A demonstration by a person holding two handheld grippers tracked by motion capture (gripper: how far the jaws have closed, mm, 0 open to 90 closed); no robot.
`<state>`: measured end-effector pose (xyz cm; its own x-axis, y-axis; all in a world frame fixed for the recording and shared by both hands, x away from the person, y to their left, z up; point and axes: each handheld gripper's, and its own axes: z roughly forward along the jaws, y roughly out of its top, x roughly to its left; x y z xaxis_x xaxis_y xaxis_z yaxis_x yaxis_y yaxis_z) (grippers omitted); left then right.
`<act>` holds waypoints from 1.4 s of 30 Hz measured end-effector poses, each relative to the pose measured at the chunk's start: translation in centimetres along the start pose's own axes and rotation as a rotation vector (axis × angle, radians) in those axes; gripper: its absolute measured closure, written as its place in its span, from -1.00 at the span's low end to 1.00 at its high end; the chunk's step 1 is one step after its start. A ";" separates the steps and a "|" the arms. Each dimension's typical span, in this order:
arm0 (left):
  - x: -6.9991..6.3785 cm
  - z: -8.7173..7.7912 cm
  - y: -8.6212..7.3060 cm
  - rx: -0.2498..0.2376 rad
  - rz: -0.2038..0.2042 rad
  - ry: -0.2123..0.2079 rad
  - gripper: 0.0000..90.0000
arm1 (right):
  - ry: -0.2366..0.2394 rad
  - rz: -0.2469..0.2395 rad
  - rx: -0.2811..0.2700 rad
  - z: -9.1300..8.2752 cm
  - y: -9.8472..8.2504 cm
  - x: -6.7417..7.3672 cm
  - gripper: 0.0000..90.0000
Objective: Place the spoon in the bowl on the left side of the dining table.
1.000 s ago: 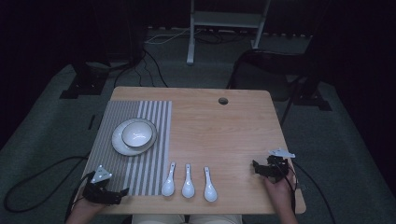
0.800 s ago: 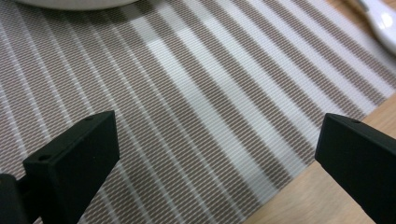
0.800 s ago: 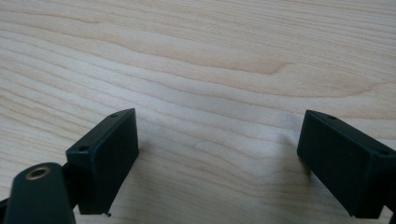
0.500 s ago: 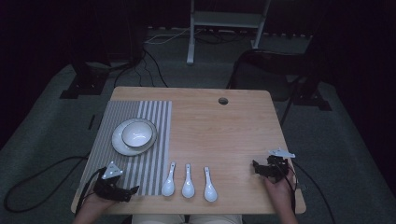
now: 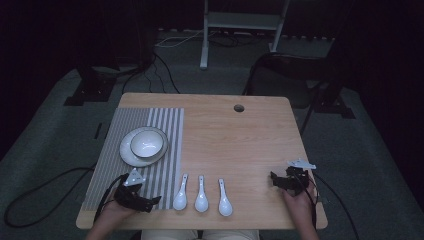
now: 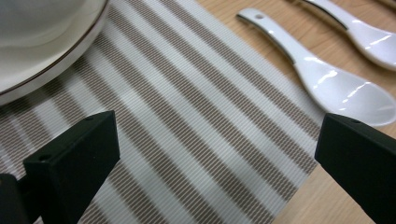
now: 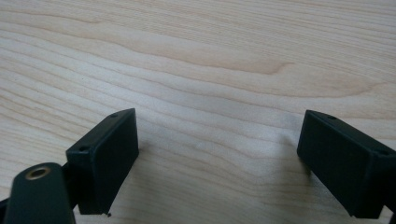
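Three white ceramic spoons lie side by side near the table's front edge: left spoon, middle spoon, right spoon. A white bowl sits on a plate on the striped placemat. My left gripper is open over the placemat's front right corner, jaws pointing at the left spoon, a short way from it. The plate rim is at the upper left of the left gripper view. My right gripper rests open on bare wood at the front right, nothing between its jaws.
The wooden table has a round cable hole near its far edge. Cables trail off both front corners. A metal stand and dark chair bases stand on the floor beyond the table.
My left gripper has moved to the right across the placemat's front edge, towards the left spoon. The right gripper has stayed put.
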<state>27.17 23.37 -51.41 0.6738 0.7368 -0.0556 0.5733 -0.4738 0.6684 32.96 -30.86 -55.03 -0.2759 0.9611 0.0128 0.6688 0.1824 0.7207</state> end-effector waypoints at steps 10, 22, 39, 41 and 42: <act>-1.0 0.9 1.7 -0.002 0.029 -0.027 -0.97 | 0.000 0.000 0.000 0.0 0.0 0.0 -0.73; -2.7 2.2 4.3 0.006 0.074 -0.057 -0.97 | 0.000 0.000 0.000 0.0 0.0 0.0 -0.73; -5.7 4.5 6.9 0.033 0.137 -0.122 -0.97 | 0.000 0.000 0.000 0.0 0.0 0.0 -0.74; -6.1 4.8 7.1 0.037 0.143 -0.129 -0.97 | 0.000 0.000 0.000 0.0 0.0 0.0 -0.73; -6.2 4.9 7.2 0.039 0.146 -0.133 -0.97 | 0.000 0.000 0.000 0.0 0.0 0.0 -0.73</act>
<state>29.42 12.96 -49.88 0.8052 0.5900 -0.0593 0.4810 -0.5913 0.6473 32.96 -30.86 -55.03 -0.2760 0.9611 0.0130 0.6687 0.1823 0.7209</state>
